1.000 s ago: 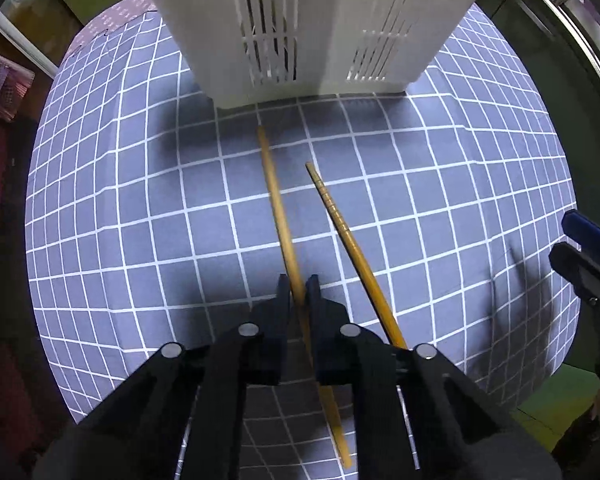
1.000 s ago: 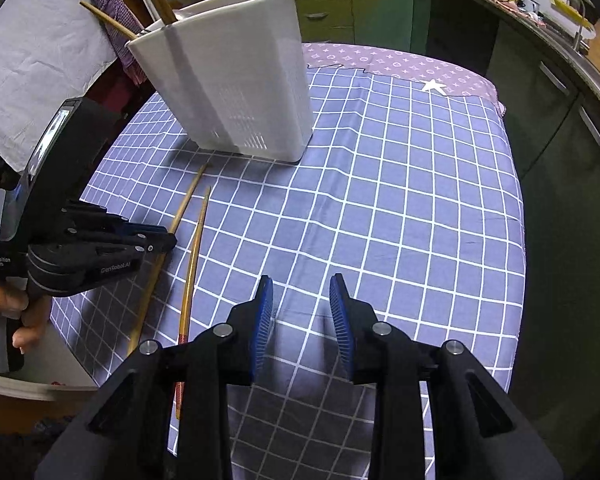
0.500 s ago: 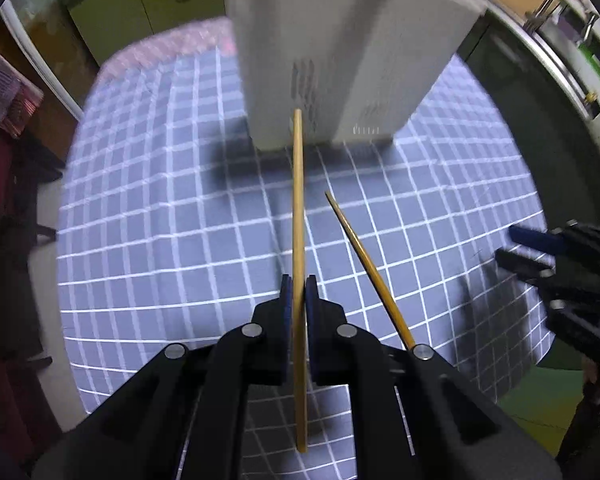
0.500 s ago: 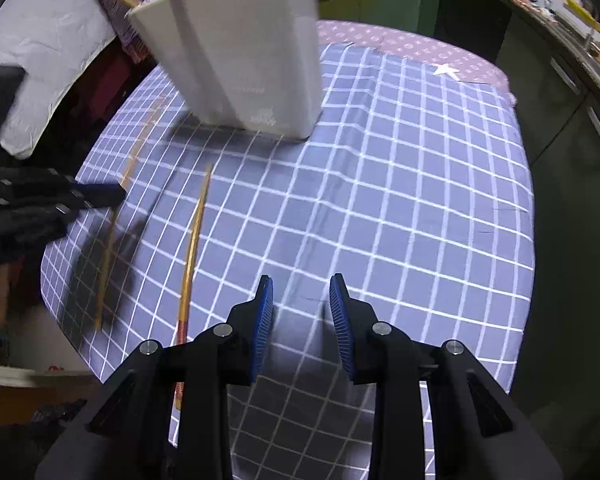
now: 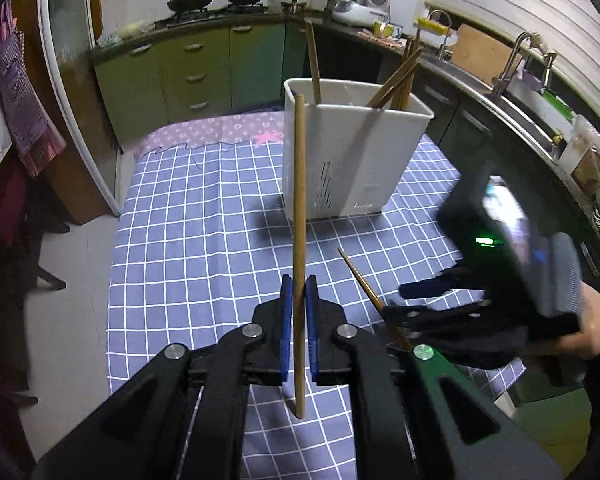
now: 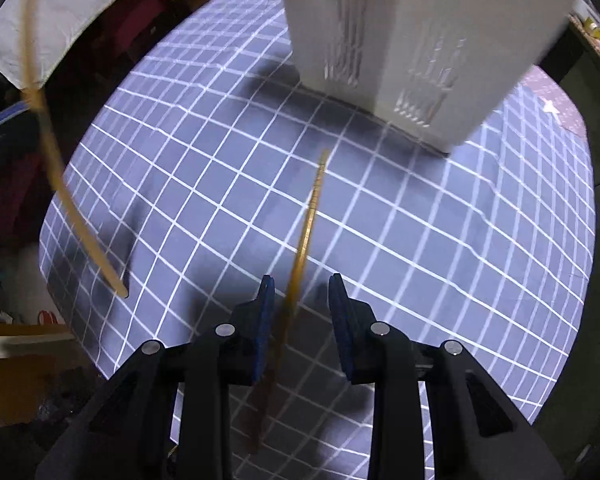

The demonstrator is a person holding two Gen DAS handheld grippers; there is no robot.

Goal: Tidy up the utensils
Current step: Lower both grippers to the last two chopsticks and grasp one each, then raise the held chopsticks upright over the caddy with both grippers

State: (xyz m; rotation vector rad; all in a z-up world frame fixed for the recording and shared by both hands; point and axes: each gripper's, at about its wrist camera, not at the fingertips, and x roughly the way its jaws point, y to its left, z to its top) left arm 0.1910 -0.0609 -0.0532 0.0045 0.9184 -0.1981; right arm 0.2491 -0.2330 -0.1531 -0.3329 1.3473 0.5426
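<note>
My left gripper (image 5: 296,292) is shut on a wooden chopstick (image 5: 299,208) and holds it upright above the checked cloth, in front of the white utensil holder (image 5: 340,160). That chopstick also shows blurred at the left of the right wrist view (image 6: 60,184). A second chopstick (image 6: 310,220) lies on the cloth. My right gripper (image 6: 302,296) is open and low over it, with the chopstick between its fingers, apart from the pads. The second chopstick (image 5: 360,280) and the right gripper (image 5: 420,300) also show in the left wrist view. The holder (image 6: 412,40) contains several chopsticks.
The table has a blue checked cloth (image 5: 204,240) with a pink strip at the far end. Green kitchen cabinets (image 5: 188,76) stand beyond the table and a counter with a sink (image 5: 532,108) runs along the right. White fabric (image 6: 60,12) hangs off the table's left.
My left gripper has lifted its chopstick off the cloth and tilted it upright. My right gripper has moved left and down until its open fingers straddle the second chopstick.
</note>
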